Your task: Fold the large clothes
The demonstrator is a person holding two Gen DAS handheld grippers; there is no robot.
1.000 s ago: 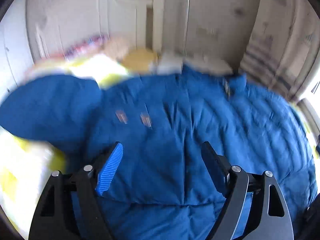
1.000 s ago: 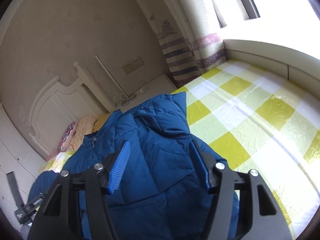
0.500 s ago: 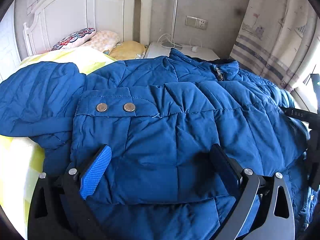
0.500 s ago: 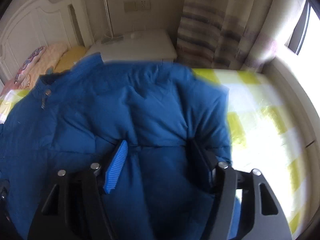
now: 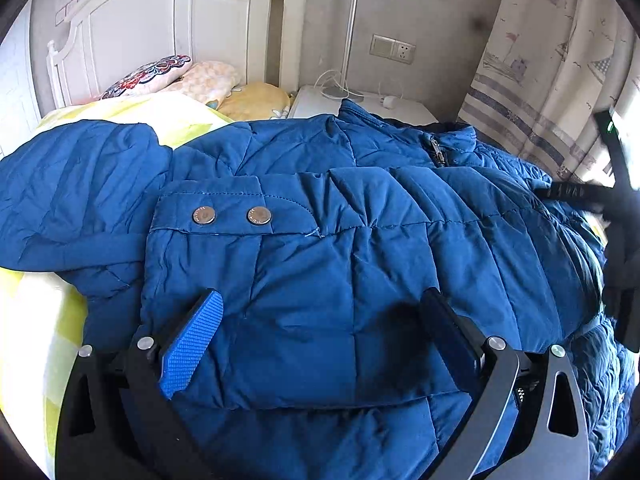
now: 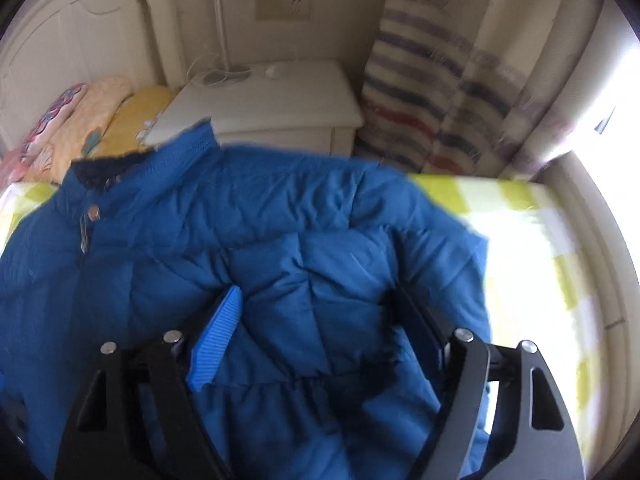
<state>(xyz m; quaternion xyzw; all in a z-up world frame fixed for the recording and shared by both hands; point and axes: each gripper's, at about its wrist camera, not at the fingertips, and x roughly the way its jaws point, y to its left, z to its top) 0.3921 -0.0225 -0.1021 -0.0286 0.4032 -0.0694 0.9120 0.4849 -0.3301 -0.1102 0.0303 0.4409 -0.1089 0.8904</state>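
1 blue puffer jacket (image 5: 320, 248), quilted, lying across the yellow-checked bed (image 6: 520, 216), collar far | 2 metal snaps (image 5: 232, 215) showing on a folded-in sleeve cuff | 3 pillows (image 5: 192, 78) far left | left gripper (image 5: 324, 332) gaping wide over the jacket, gripping nothing | right gripper (image 6: 320, 320) just been opening, jacket between jaws, not pinched

The blue jacket (image 5: 320, 240) covers most of the bed (image 6: 532, 240), leaving bare sheet rightward, with headboard (image 5: 160, 32) and nightstand (image 6: 272, 96) blocking beyond.
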